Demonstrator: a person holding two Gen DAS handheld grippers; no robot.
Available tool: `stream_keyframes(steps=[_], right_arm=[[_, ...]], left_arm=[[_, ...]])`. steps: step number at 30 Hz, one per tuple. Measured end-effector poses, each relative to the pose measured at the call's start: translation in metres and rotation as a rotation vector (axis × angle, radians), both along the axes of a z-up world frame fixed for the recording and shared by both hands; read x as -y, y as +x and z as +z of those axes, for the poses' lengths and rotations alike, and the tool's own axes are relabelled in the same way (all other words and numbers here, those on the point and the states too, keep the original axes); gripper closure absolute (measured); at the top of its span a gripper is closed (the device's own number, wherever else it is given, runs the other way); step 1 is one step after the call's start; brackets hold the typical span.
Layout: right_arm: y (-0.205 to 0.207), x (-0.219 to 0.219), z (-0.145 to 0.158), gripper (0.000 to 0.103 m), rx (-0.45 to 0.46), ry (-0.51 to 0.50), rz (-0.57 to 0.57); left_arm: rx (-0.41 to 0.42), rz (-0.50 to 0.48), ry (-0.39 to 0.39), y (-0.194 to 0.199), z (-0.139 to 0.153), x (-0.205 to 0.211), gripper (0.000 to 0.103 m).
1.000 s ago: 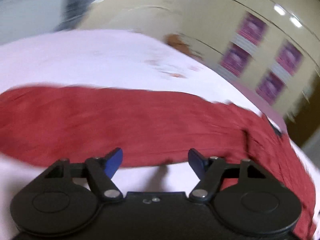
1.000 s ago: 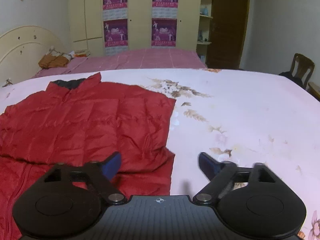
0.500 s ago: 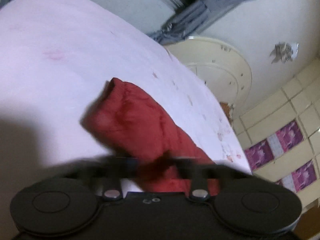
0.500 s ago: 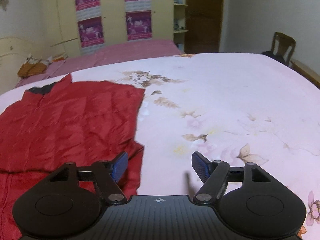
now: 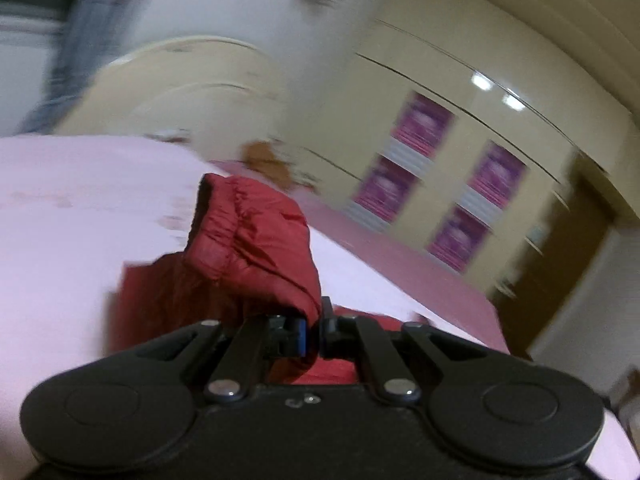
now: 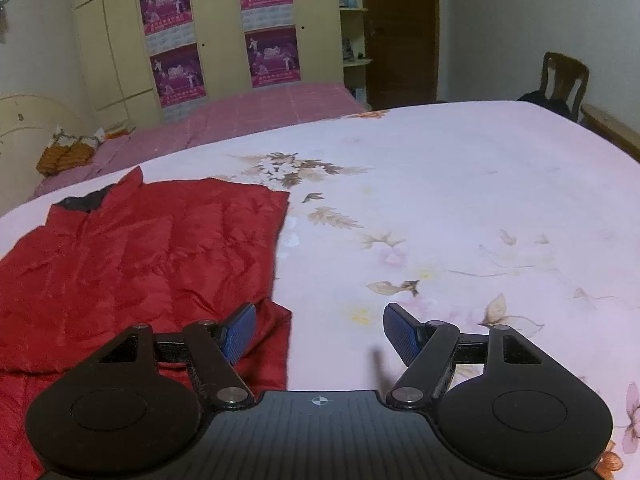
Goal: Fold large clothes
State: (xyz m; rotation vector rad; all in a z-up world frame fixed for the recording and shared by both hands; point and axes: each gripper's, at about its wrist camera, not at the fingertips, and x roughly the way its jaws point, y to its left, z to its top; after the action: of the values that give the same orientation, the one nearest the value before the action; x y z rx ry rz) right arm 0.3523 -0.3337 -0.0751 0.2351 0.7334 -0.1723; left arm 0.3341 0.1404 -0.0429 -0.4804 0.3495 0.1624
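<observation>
We see the left gripper (image 5: pixel 314 330) closed tight on a fold of the red jacket (image 5: pixel 256 236). The pinched piece is a sleeve end with an elastic cuff, and it stands up from the jaws above the pink floral bedspread (image 5: pixel 60 208), while more red fabric trails down below and to the left of the gripper. This view is blurred, so we cannot make out exactly how much cloth sits between the jaws.

In the right wrist view, the right gripper (image 6: pixel 320 334) has its jaws wide apart with nothing between them. Its left fingertip (image 6: pixel 240 332) hangs over the lower right corner of the jacket (image 6: pixel 140 264), and its right fingertip (image 6: pixel 402 332) hangs over bare bedspread (image 6: pixel 480 200); we cannot tell whether either one touches what lies beneath. The jacket body lies flat on the left part of the bed, its dark-lined collar (image 6: pixel 86 202) at the far end and its right edge running straight toward the gripper.

We see no containers in either view.
</observation>
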Motion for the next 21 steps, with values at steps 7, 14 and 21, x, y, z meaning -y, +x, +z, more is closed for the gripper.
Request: stream_keyframes(steps=[7,14,21], right_arm=[[0.009,-0.005,0.008,0.032,0.030,0.035,0.025],[0.010,0.005,0.010,0.032,0.041,0.077,0.015],[0.010,0.021,0.004,0.032,0.027,0.105,-0.011]], left_arm=[[-0.101,-0.339,0.117,0.075,-0.011,0.106,0.098],[-0.158,-0.551,0.222,0.098,-0.028,0.185,0.098],[-0.248,-0.679,0.257,0.111,-0.060,0.225,0.098]])
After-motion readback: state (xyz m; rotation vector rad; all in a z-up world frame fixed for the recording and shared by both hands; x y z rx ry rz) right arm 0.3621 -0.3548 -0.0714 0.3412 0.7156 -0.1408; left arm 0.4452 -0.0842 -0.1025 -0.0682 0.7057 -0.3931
